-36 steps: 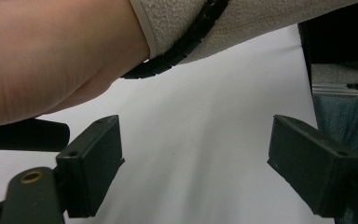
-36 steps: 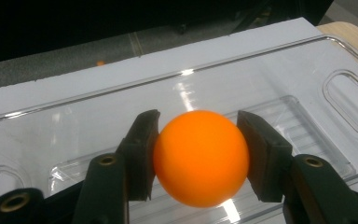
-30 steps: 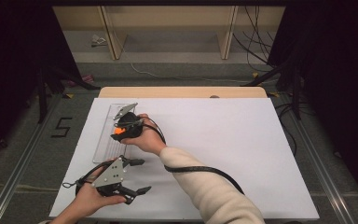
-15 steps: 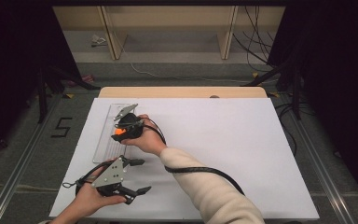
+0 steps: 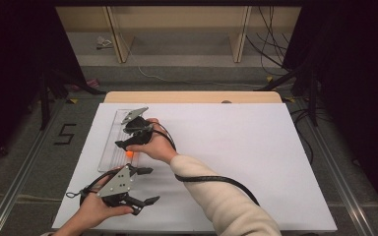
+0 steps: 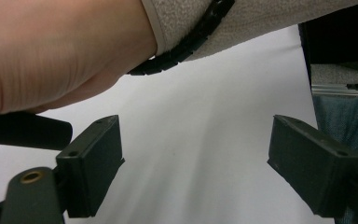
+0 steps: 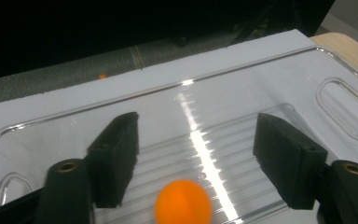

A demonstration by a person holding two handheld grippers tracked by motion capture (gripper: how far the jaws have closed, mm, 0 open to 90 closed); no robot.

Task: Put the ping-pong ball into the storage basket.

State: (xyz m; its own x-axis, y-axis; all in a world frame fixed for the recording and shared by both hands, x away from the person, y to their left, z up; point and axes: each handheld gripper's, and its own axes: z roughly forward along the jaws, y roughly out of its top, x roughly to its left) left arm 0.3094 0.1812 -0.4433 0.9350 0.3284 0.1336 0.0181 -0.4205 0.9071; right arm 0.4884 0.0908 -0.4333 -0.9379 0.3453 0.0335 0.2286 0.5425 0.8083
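A single black numeral "5" (image 5: pixel 65 133) is marked on the grey floor (just left of the white table (image 5: pixel 256 147)); no other text is legible.

1. The counter (image 5: pixel 256 157) lies bare right of the sleeve (image 5: pixel 216 196): open passage there.
2. The clear tray (image 5: pixel 109 147) and orange ball (image 5: pixel 129 154) occupy the left edge.
3. The right forearm crosses just beyond the left gripper (image 5: pixel 140 184), blocking its forward path.
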